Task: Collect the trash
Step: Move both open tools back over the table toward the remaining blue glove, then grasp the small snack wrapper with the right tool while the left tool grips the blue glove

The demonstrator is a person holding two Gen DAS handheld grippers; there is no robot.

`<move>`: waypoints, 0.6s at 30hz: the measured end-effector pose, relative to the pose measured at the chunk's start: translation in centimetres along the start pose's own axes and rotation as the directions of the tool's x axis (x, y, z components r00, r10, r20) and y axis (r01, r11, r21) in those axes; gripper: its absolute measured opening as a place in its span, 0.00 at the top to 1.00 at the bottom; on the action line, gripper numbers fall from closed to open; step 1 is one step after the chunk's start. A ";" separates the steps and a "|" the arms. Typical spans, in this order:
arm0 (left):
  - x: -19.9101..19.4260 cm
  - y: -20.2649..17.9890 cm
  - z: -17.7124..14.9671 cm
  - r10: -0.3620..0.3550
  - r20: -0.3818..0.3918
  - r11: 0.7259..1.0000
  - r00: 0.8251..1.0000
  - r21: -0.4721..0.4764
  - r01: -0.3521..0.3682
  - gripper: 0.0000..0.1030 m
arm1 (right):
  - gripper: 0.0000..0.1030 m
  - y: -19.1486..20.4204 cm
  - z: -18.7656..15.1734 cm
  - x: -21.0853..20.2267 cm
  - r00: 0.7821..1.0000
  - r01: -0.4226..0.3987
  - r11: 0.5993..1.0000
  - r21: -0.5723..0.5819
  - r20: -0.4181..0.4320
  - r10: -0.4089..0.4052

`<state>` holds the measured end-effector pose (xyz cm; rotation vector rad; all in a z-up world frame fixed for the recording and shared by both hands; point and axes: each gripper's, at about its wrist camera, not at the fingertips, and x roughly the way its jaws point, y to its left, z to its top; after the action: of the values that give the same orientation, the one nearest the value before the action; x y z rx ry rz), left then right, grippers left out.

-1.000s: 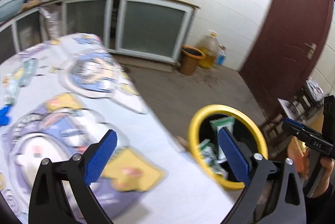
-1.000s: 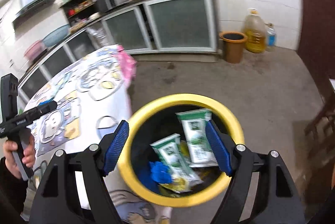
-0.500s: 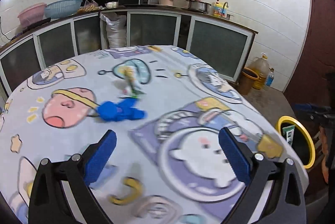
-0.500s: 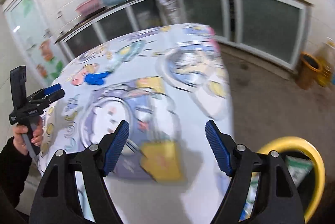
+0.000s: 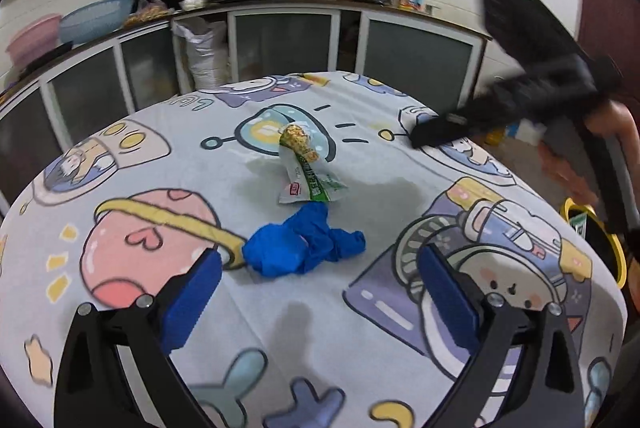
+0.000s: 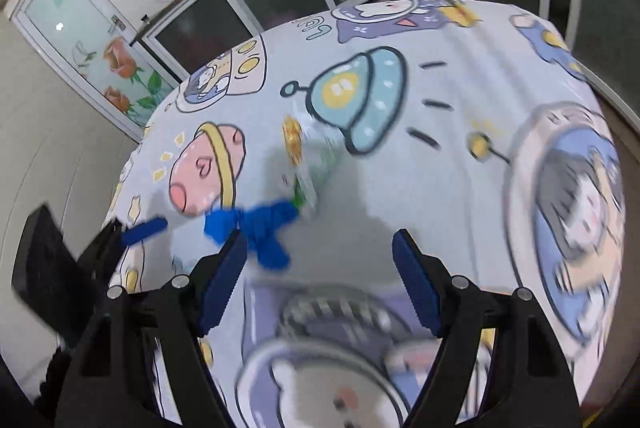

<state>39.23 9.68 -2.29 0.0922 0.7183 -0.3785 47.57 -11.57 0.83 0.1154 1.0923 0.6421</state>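
kitchen cabinets ring a round desk under a cartoon cloth. near its middle lie a crumpled blue glove and, just beyond and touching it, a twisted snack wrapper. i hold my left gripper spread and empty just short of the glove, my right gripper spread too. both pieces look light, soft and crushable; i'd pinch the glove's bunched middle.

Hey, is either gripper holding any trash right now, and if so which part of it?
Nothing is held. The left gripper and right gripper are both open and empty; the blue glove and the snack wrapper lie on the table.
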 end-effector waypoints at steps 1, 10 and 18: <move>0.4 0.1 0.1 -0.004 -0.006 1.000 1.000 0.003 0.004 0.08 | 0.30 0.5 1.1 1.3 1.000 0.003 1.000 -0.004 -0.030 -0.003; 5.4 1.6 1.4 -0.030 -0.095 0.999 0.995 -0.018 0.028 0.08 | 0.32 0.7 4.6 7.2 0.993 0.043 0.998 0.051 -0.111 -0.037; 8.2 1.3 1.4 -0.044 -0.147 0.999 0.988 -0.023 0.041 0.23 | 0.50 1.2 5.2 10.5 0.986 0.067 0.997 0.024 -0.157 -0.063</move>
<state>46.27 8.11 -6.74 0.0864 0.8710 -0.4082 54.63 -3.80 -4.47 0.0551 1.2521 0.5838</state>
